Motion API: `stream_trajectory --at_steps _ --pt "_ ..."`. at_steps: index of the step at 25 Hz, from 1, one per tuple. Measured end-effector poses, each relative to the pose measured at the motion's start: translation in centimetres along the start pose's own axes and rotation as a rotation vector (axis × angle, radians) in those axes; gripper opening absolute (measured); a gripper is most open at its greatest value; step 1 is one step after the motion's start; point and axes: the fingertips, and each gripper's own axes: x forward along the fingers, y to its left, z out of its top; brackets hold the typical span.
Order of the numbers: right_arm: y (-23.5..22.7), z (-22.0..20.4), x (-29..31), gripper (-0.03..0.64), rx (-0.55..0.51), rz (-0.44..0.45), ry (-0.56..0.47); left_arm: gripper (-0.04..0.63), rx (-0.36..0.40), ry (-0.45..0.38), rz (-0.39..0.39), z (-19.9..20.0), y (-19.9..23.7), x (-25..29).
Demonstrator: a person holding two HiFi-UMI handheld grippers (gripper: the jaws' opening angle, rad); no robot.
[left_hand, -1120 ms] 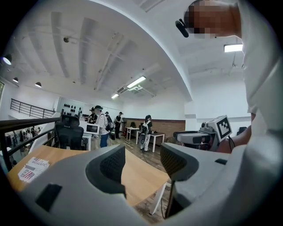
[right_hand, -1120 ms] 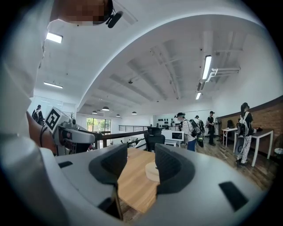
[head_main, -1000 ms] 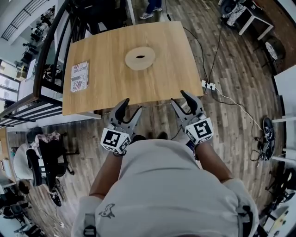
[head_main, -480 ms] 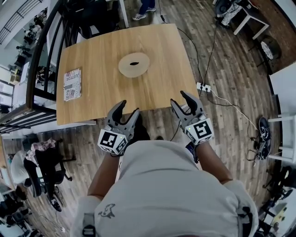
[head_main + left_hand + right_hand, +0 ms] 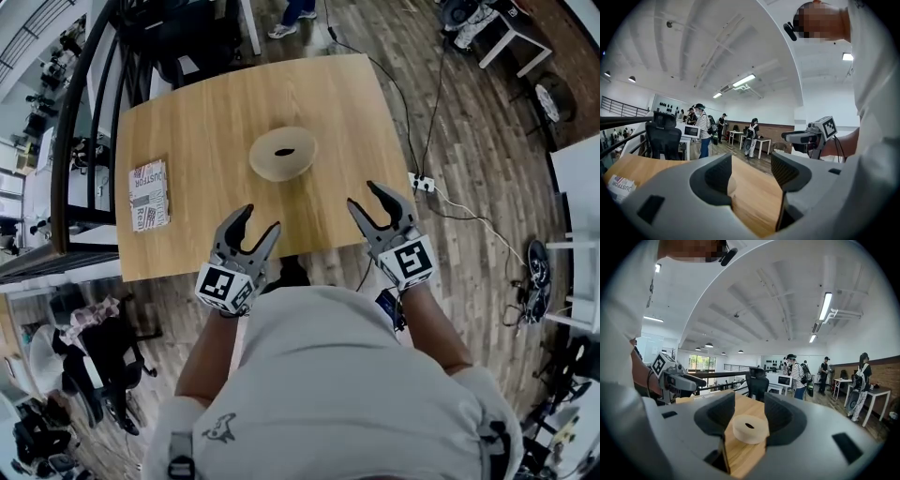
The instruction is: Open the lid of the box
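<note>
Wooden tabletop (image 5: 206,122) seen from above, standing on plank floor (image 5: 469,141). Both grippers are held at its near edge, jaws pointing across it.

Left gripper (image 5: 260,217): jaws spread and opening, with only bare tabletop between them. In the left gripper view a pale curved edge, probably the box, shows just past the inner side of the left jaw, ahead and apart from it.

Right gripper (image 5: 363,194): jaws spread, pinching nothing. In the right gripper view the box (image 5: 750,428) appears framed between the two jaws, but it sits ahead of their tips on the tabletop and touches neither.

The box is a low, round, pale container with a dark hole in the middle of its lid. It rests near the tabletop's centre, ahead of both pairs of jaws and between their lines, with the lid on. Nothing lies between the jaws and the box.

Booklet (image 5: 150,194): flat at the tabletop's edge, well to the outer side of the left jaws.

Power strip (image 5: 421,182): on the floor beyond the right jaws' outer side, off the tabletop.
</note>
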Motion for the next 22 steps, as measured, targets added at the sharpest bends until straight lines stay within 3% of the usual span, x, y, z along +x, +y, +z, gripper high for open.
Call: stream_trajectory --at_steps 9,22 --pt "-0.7 0.0 9.6 0.204 -0.043 0.025 0.06 0.258 -0.029 0.071 -0.022 -1.2 8.7 2.0" --pt "-0.8 -6.0 20.3 0.204 -0.123 0.085 0.234 0.277 -0.023 0.223 -0.103 -7.5 17.6 5.7"
